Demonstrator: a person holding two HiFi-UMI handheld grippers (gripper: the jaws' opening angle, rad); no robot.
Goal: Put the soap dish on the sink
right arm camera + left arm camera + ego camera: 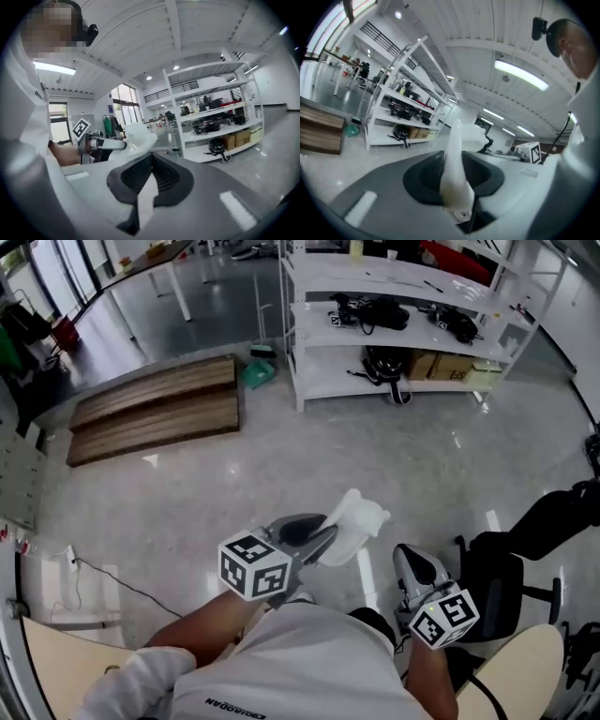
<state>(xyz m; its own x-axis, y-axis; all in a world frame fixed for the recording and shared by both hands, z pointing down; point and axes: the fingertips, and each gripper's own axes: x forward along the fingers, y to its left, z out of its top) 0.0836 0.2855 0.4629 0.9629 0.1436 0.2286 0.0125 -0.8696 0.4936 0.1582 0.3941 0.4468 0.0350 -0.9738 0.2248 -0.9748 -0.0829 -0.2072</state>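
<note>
- Wooden boards [155, 409] lie on the floor [394, 456] at far left, with a green item [258, 374] just beside their right end.
- The left gripper [321, 536] is held out in front of the person, well above the floor. Its jaws are clamped on the near edge of the soap dish [354, 524].
- The white soap dish stands edge-up between the jaws in the left gripper view. It reaches out past the jaw tips toward the far side and hangs in the air, resting on nothing.
- A white shelf [328, 381] stands on the far side, right of the boards. It carries black bags [370, 310] and cardboard boxes [441, 365].
- The right gripper [411, 559] is near the person's right side and apart from the dish. Its jaw tips meet with nothing between them.
- A black chair [506, 568] stands at near right, just beyond the right gripper.
</note>
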